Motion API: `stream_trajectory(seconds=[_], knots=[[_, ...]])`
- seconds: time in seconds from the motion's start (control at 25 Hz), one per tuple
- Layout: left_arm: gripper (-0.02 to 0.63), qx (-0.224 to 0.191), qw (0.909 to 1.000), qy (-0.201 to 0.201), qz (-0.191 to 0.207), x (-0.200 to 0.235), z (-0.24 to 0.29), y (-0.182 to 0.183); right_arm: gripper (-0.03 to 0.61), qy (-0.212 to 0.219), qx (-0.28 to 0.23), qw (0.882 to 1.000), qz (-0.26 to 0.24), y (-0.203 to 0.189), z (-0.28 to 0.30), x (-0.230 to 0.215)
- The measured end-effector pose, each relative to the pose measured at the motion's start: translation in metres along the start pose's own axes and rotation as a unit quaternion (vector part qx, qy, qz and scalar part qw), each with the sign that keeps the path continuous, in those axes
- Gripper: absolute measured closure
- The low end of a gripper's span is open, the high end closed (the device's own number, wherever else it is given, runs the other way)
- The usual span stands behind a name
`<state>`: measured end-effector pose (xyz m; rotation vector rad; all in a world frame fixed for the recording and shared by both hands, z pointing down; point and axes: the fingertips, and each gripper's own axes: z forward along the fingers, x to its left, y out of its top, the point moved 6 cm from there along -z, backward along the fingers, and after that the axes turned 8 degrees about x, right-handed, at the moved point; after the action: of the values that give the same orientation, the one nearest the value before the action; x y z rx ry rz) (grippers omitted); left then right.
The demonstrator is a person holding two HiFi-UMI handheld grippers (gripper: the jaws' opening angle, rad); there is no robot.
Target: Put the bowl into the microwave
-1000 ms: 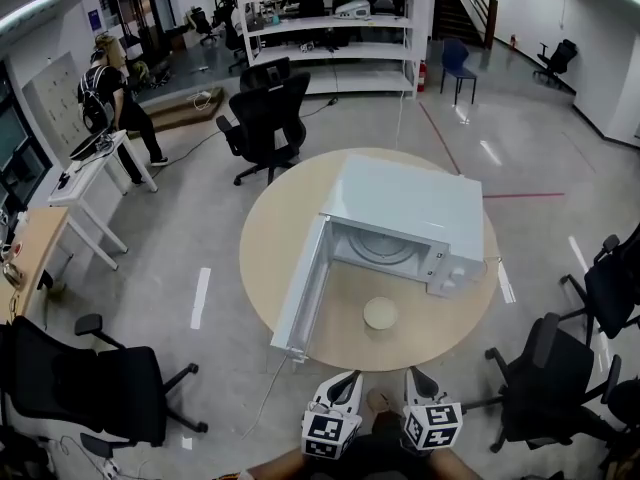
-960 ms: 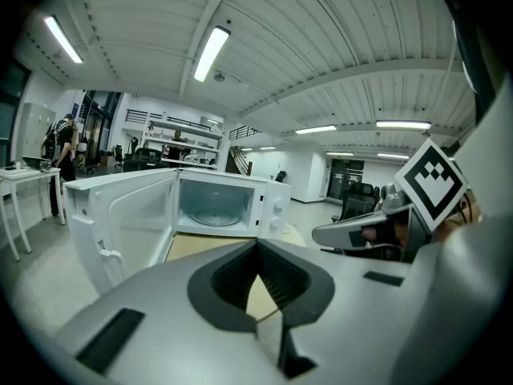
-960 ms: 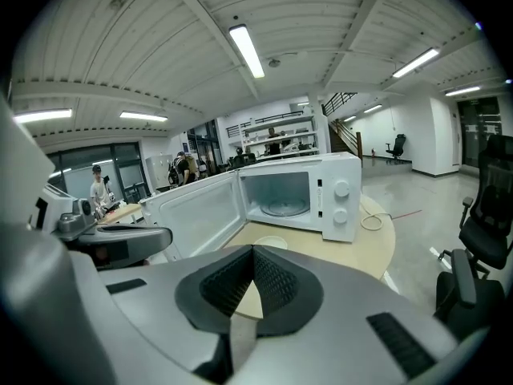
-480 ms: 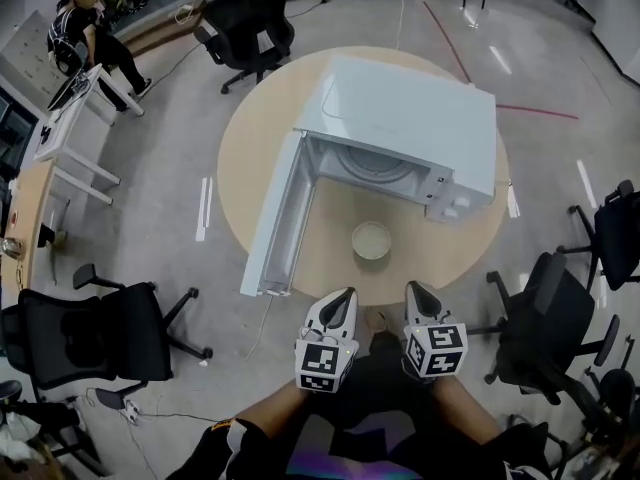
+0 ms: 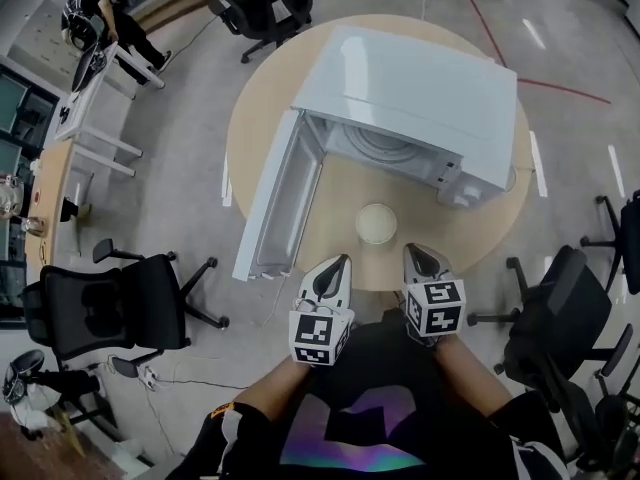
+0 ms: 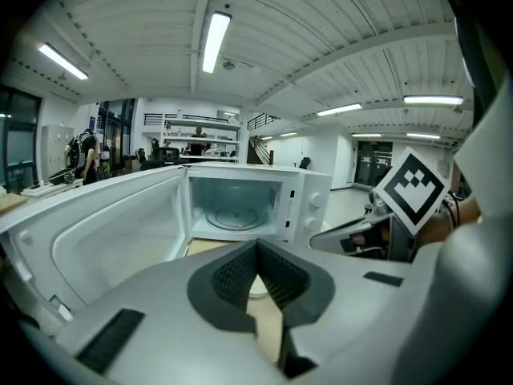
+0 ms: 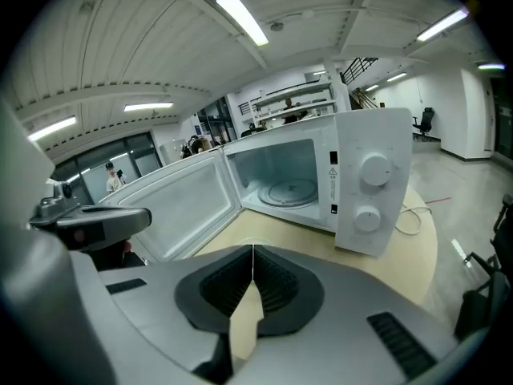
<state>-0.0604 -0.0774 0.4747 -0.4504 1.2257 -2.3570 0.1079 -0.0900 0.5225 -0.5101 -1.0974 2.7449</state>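
Head view: bowl [image 5: 377, 224] sits on the desk [image 5: 250, 148], in front of the open microwave [image 5: 410, 108], door [image 5: 268, 213] swung out to the left. The bowl lies just ahead of both tools, about midway between left gripper [image 5: 338, 264] and right gripper [image 5: 418, 256]; neither is clearly nearer (round, so no long axis to align).

Left gripper view: fingers [image 6: 232, 275] pressed together, nothing between them; cavity straight ahead.

Right gripper view: fingers [image 7: 272, 283] likewise closed and empty. Judgement: either must spread its fingers before reaching forward to the rim.
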Motion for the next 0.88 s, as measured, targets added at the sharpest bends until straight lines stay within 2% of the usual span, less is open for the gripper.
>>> stream_trajectory(seconds=[0.2, 0.52, 0.68, 0.88], knots=[[0.568, 0.018, 0.9992, 0.033, 0.017, -0.003, 0.014, 0.001, 0.561, 0.025, 0.029, 0.999, -0.009, 0.002, 0.022, -0.016], [0.568, 0.029, 0.9974, 0.066, 0.005, -0.007, 0.023, -0.001, 0.561, 0.069, 0.044, 0.997, -0.008, 0.002, 0.047, -0.027], [0.568, 0.029, 0.9969, 0.073, -0.002, -0.003, 0.026, -0.003, 0.560, 0.068, 0.045, 0.997, 0.000, 0.005, 0.059, -0.030], [0.568, 0.028, 0.9977, 0.062, -0.004, 0.011, 0.040, -0.004, 0.560, 0.051, 0.056, 0.997, 0.026, 0.005, 0.080, -0.037]])
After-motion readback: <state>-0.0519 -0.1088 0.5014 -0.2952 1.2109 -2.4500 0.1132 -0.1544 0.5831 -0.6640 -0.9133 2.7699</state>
